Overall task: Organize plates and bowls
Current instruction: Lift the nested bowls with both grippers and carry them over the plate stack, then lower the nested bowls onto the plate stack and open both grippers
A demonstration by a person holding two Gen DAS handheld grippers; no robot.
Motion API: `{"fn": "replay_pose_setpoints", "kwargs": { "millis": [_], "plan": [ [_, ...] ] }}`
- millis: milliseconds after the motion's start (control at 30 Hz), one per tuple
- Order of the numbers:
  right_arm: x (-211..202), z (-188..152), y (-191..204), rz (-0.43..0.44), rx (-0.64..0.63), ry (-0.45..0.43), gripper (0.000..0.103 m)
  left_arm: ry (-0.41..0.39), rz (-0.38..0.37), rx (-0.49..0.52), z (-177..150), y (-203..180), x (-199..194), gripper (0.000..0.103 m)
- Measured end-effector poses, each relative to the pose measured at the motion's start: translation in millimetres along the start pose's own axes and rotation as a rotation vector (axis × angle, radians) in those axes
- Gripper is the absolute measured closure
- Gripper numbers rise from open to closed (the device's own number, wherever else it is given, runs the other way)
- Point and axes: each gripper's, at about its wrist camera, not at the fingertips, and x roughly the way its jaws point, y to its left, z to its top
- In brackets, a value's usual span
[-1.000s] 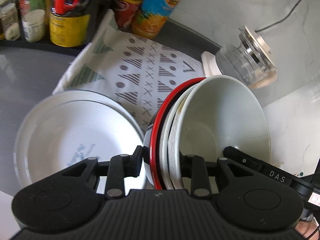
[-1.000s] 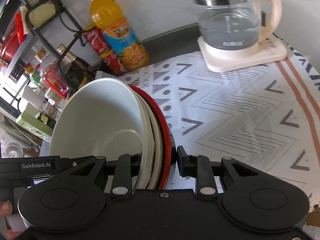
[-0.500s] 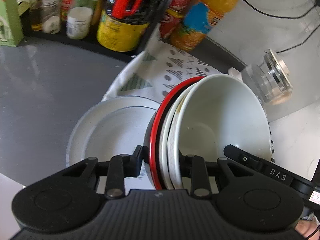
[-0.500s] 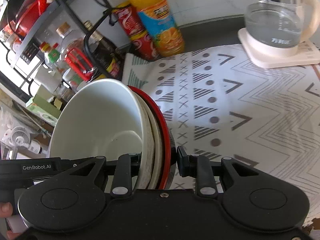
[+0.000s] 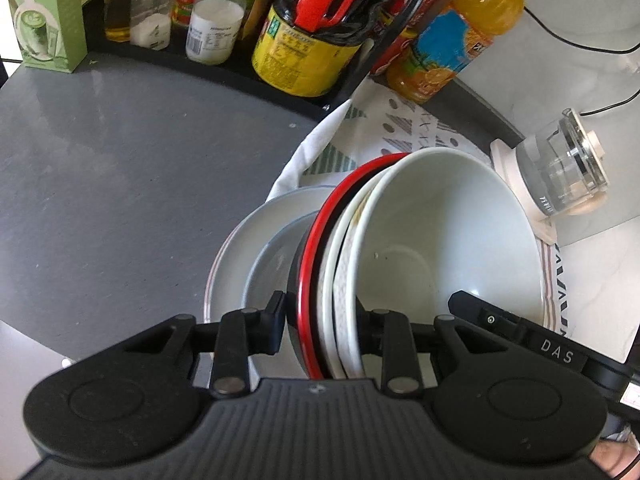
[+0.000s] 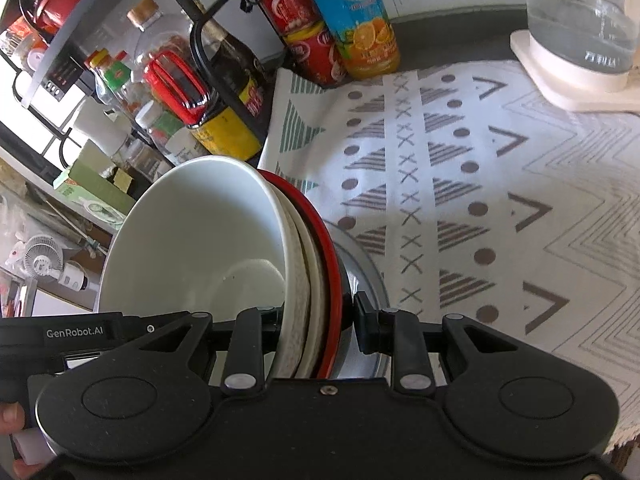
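Note:
A nested stack of bowls [image 5: 440, 240] is held between my two grippers: a white bowl innermost, cream bowls around it, a red-rimmed black bowl outermost. My left gripper [image 5: 320, 320] is shut on one side of the stack's rims. My right gripper [image 6: 316, 320] is shut on the opposite side, where the same stack of bowls [image 6: 192, 240] shows. Below the stack lies a pile of white plates [image 5: 256, 248] at the edge of the patterned cloth [image 6: 460, 184]; the plates' grey rim [image 6: 368, 268] peeks out behind the red bowl.
A black rack [image 5: 240, 76] with jars, bottles and a yellow-labelled sauce bottle [image 5: 304, 60] borders the grey counter [image 5: 120, 168]. An orange juice bottle [image 6: 352, 20] and red cans [image 6: 312, 48] stand behind the cloth. A glass kettle [image 6: 580, 28] sits at the right.
Both grippers carried the bowl stack leftward over the cloth toward the rack. The plates have slid from the left to under the stack. Grips are unchanged.

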Motion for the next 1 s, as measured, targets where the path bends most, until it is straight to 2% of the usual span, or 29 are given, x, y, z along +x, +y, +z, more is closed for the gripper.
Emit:
{"fn": "replay_pose_setpoints", "kwargs": {
  "millis": [267, 600, 767, 800, 867, 900, 967, 1000],
  "plan": [
    [7, -12, -3, -0.018, 0.028, 0.015, 0.077, 0.032, 0.002, 0.008, -1, 8, 10, 0.075],
    [11, -15, -2, -0.026, 0.042, 0.014, 0.076, 0.036, -0.008, 0.002, 0, 14, 16, 0.075],
    [8, -17, 7, -0.046, -0.004, -0.009, 0.070, 0.034, -0.007, 0.000, 1, 15, 18, 0.074],
    [8, -17, 8, -0.046, -0.005, -0.013, 0.068, 0.018, 0.006, 0.010, 1, 13, 16, 0.072],
    [6, -17, 7, -0.049, 0.009, -0.025, 0.045, 0.011, 0.029, 0.033, 4, 9, 14, 0.065],
    [4, -18, 7, -0.056, 0.011, -0.037, 0.039, 0.013, 0.036, 0.036, 5, 9, 14, 0.061],
    [1, -19, 5, -0.061, 0.019, -0.056, 0.027, 0.011, 0.047, 0.035, 6, 11, 12, 0.039],
    [0, -19, 4, -0.061, 0.028, -0.060, 0.025, 0.004, 0.053, 0.033, 7, 12, 11, 0.035]
  ]
}}
